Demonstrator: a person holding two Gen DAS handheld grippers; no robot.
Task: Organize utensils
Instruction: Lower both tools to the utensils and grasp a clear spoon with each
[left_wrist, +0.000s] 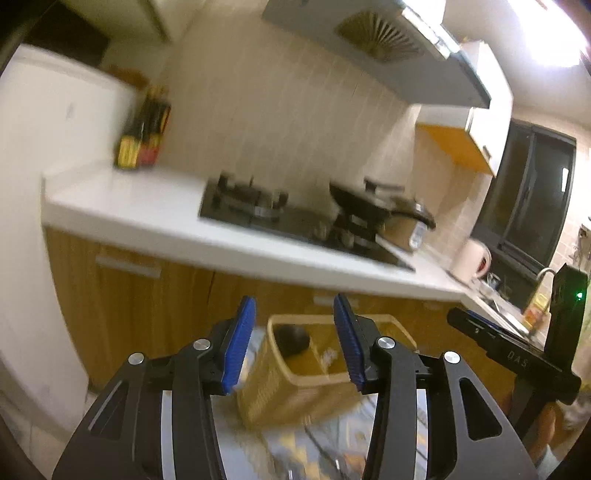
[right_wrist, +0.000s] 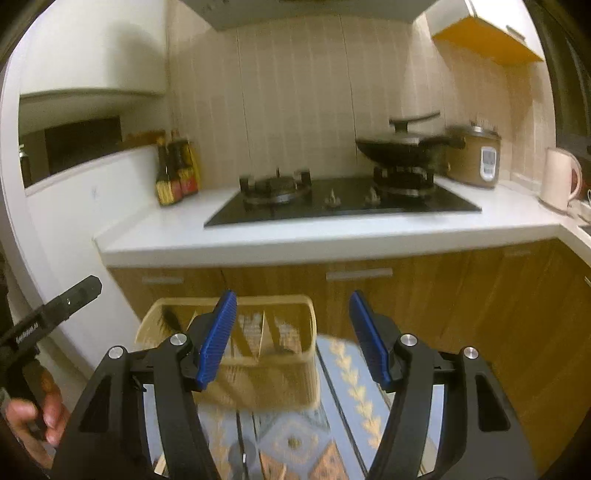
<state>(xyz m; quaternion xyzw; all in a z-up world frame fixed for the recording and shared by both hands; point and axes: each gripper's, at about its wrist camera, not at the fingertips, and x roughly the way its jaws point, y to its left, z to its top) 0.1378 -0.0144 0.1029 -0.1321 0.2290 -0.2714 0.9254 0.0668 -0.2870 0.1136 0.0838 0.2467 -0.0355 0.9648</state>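
Utensil basket (right_wrist: 236, 354) sits ahead of 2 empty, half-open grippers, left gripper (left_wrist: 293, 343), right gripper (right_wrist: 291, 339); judged approach step, next needs reaching a utensil.

Woven tan plastic basket (right_wrist: 236, 354) sat lower centre on patterned tablecloth (right_wrist: 343, 373), below white stone countertop (right_wrist: 295, 236) bearing black glass hob (right_wrist: 343, 203).

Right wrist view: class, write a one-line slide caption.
Right gripper open and empty above a woven divided basket on a patterned cloth, facing the stove.
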